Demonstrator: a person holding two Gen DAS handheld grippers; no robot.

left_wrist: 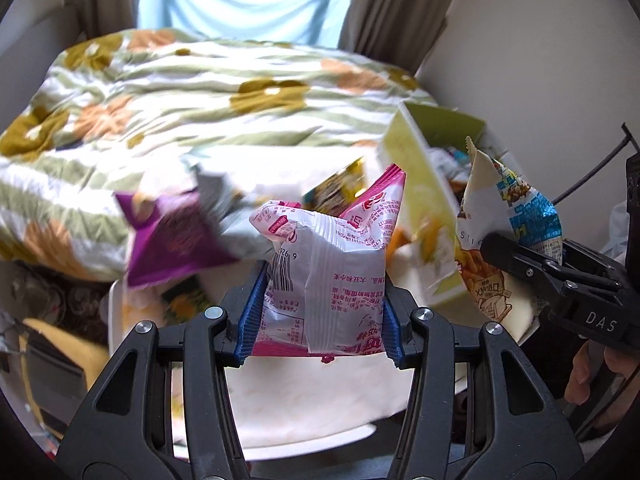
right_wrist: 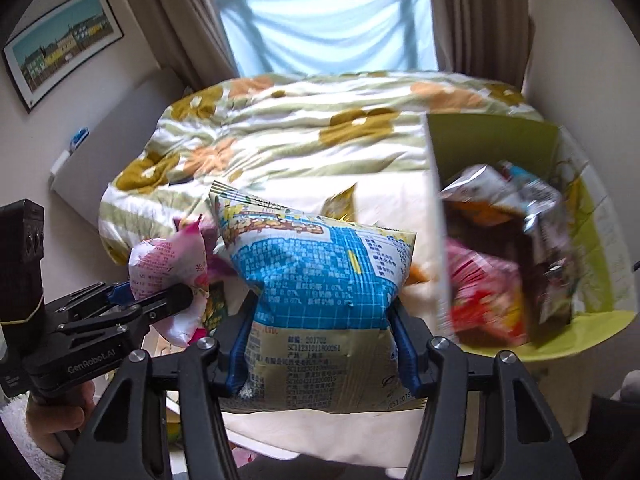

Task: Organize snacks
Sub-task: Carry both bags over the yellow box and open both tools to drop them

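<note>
My left gripper (left_wrist: 320,312) is shut on a pink and white snack packet (left_wrist: 332,264), held above a white table (left_wrist: 320,408); it also shows in the right wrist view (right_wrist: 168,272). My right gripper (right_wrist: 324,344) is shut on a blue and cream snack bag (right_wrist: 320,280), also seen at the right of the left wrist view (left_wrist: 508,232). A lime green box (right_wrist: 592,240) with several snack packs inside stands at the right, just beyond both bags. A purple packet (left_wrist: 172,240) and a yellow packet (left_wrist: 340,188) lie on the table.
A bed with a floral quilt (left_wrist: 200,100) lies behind the table, under a window with brown curtains. A framed picture (right_wrist: 60,44) hangs on the left wall. A yellow cushion (left_wrist: 52,364) sits low at the left.
</note>
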